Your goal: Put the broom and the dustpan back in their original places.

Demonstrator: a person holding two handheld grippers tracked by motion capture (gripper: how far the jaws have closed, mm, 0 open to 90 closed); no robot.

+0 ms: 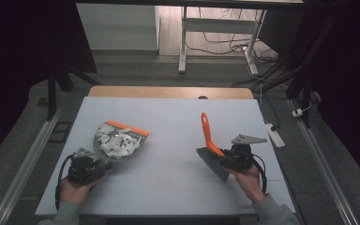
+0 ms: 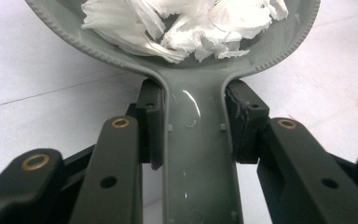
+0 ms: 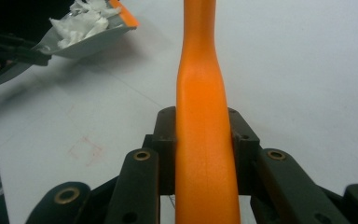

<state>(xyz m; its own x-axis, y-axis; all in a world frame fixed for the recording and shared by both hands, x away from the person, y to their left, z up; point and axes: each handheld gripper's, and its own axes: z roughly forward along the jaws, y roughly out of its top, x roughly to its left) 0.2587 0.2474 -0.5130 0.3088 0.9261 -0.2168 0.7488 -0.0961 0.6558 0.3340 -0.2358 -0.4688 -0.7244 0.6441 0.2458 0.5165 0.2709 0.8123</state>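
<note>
White table: grey plastic dustpan, crumpled paper, orange brush.

Dustpan: in the left gripper view the pan's far half and front lip run off the top edge; the handle's end runs off the bottom.

Paper scraps: the heap is cut by the same top edge, and single pieces cannot be counted.

Brush handle: in the right gripper view both ends leave the picture, top and bottom.

Bristles: in the high view they are partly covered by the right claw and the hand; whether they touch the desk cannot be told.

Left claw: its pads are too small to make out from above.

Desk: near edge cut off at the bottom.
</note>
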